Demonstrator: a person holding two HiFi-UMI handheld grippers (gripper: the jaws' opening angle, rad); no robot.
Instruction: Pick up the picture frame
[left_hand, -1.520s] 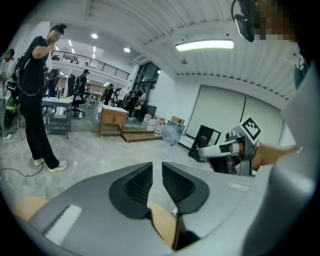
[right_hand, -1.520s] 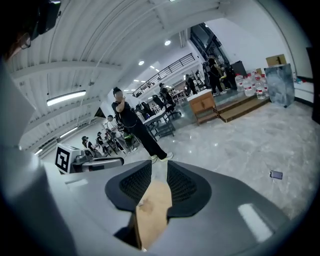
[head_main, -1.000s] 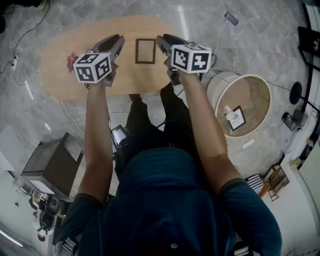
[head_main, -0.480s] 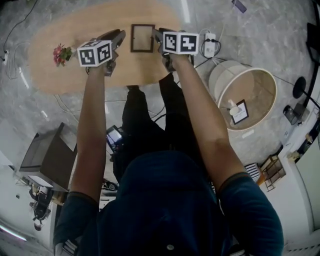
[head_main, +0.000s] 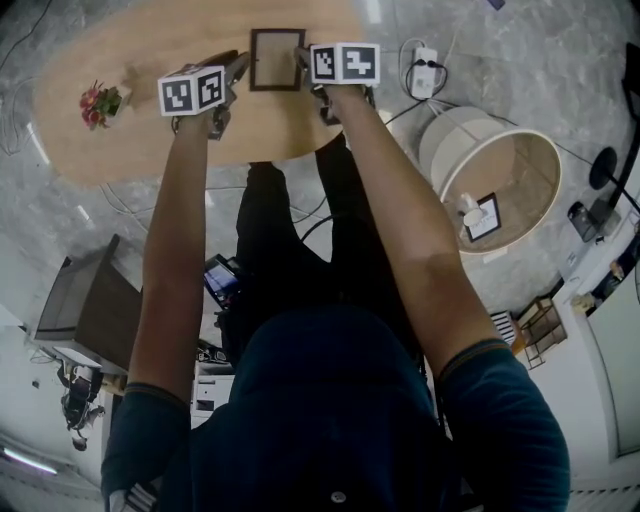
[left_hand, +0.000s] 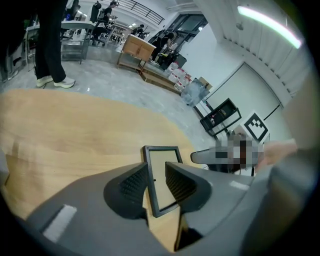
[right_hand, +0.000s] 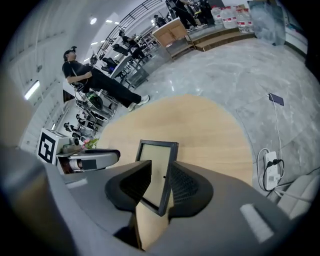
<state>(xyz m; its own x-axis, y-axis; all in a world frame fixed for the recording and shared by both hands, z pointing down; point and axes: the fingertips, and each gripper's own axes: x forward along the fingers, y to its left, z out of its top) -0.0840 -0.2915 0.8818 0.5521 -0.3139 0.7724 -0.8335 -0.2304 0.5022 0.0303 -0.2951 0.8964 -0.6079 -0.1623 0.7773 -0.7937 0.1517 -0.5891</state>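
Note:
The picture frame, a dark rectangle with a pale inside, lies on the oval wooden table between my two grippers. My left gripper has come in from the left. In the left gripper view its jaws stand a narrow gap apart, shut on the frame's left bar. My right gripper is at the other side. In the right gripper view its jaws are shut on the frame's right bar. The fingers hide the frame's near corners.
A small bunch of red flowers sits at the table's left end. On the floor to the right are a power strip with cables and a round tub that holds another small frame. A dark box stands at the lower left.
Both grippers have moved forward and inward from beside the frame, and their jaws now straddle its side bars. The view has shifted, so the table sits higher in the picture.

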